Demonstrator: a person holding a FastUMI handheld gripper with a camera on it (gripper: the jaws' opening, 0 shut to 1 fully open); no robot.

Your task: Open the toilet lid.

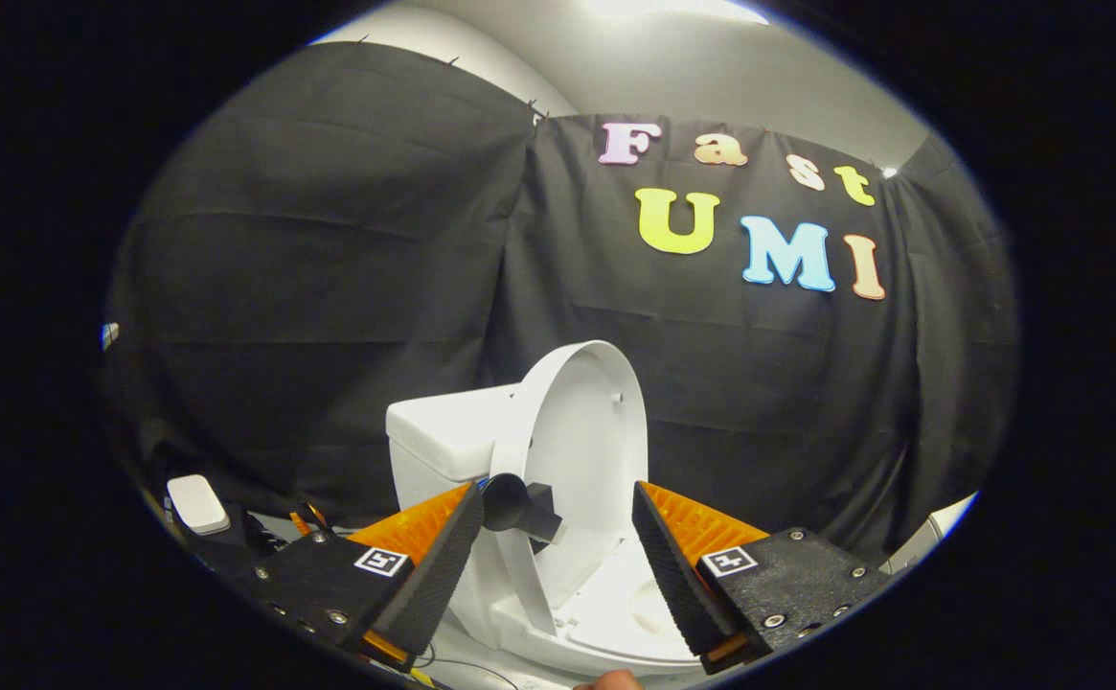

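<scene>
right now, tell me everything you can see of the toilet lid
The toilet lid is a white, glossy, plastic-looking oval shell, raised nearly upright with its hollow underside facing the camera. A small bump stop shows near its top. It stands in front of the white tank, hinged at the back of the seat. A black handle piece sticks out from its near edge. The gripper has its jaws open on either side of the lid, not pressing on it.

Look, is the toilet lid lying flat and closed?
No, the toilet lid stands raised, tilted back toward the tank, with the open gripper fingers spread on either side of it.
</scene>
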